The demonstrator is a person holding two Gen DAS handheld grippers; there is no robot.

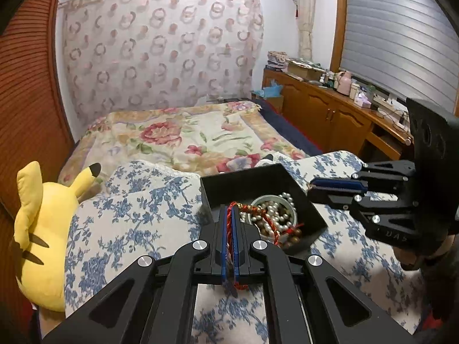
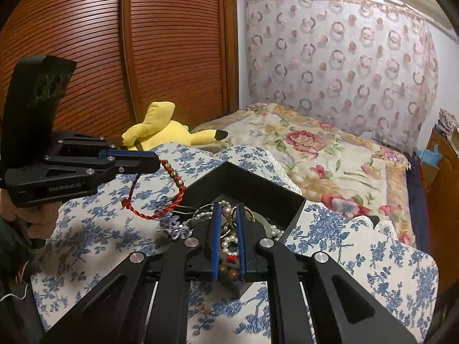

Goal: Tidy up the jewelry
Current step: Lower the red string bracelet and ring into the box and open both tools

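A black open box [image 1: 243, 183] sits on the blue-floral cover and holds a round dish [image 1: 272, 200] with pearl strands and brown beads. My left gripper [image 1: 231, 209] is shut on a red braided cord bracelet [image 1: 229, 229] with gold beads, held just left of the box; it shows hanging from that gripper in the right wrist view [image 2: 160, 215]. My right gripper [image 2: 228, 209] is narrowly parted over the box's near corner [image 2: 258, 189], with pearls and beads [image 2: 229, 240] seen between its pads; whether it grips anything is unclear. It appears in the left wrist view [image 1: 311, 187] at the box's right edge.
A yellow Pikachu plush [image 1: 43, 229] lies left of the box. A bed with a floral quilt [image 1: 186, 140] stretches behind. A wooden slatted wardrobe [image 2: 114, 57] stands at left. A wooden cabinet [image 1: 330, 109] with clutter runs along the right wall.
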